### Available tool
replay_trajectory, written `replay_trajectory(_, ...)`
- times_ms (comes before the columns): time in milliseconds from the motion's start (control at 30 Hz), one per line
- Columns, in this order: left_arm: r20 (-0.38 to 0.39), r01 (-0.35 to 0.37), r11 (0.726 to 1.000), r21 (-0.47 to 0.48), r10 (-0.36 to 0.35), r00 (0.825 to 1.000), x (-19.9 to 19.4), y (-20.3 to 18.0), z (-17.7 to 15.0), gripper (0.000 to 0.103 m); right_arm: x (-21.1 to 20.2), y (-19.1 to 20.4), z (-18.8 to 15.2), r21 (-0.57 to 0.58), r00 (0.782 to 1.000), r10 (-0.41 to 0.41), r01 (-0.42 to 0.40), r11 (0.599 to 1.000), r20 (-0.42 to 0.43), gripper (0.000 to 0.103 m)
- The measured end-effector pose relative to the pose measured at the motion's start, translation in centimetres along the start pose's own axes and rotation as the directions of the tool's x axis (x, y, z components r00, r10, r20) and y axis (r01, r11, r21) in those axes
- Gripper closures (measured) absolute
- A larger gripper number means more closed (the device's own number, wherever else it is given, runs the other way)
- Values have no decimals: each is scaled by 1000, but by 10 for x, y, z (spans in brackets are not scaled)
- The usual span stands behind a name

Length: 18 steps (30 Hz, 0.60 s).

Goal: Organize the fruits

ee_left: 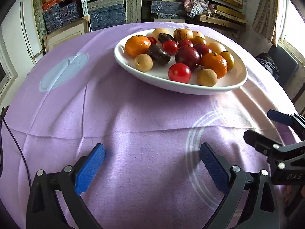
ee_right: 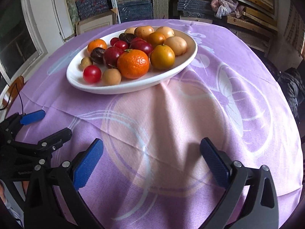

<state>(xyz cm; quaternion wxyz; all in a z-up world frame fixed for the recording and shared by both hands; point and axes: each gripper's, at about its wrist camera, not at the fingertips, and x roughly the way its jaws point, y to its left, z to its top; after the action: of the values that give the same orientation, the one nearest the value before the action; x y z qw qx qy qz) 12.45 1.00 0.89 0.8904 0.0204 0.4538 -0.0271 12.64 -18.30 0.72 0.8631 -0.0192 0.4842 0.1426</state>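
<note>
Fruits all in white dish, at 12 o'clock on purple cloth: two mandarins, red cherry tomatoes, dark plums, tan longans, yellow-brown ones at far side. Kinds mixed, touching each other.

Cloth around dish bare. Scene fits both gathering done and sorting to come; step not clear.

Left gripper at 6 o'clock, fingers spread wide, holding nothing. Right gripper just beside at 3 o'clock side, fingers spread also, empty.

I see the fruits piled in the bowl; shelves stand behind the bowl, tablecloth under it.
</note>
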Motion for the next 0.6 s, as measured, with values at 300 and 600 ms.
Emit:
replay_trajectory(300,-1,-6,1000,-7,6,1000,1,0,1,3,7,7,1,-59,999,-44,42,997,-20,4)
replay_trajectory(600,123,25,1000,-19,-22,992,-21,1,3,3,1,5,0,-41,999,-49,49,998,8,4)
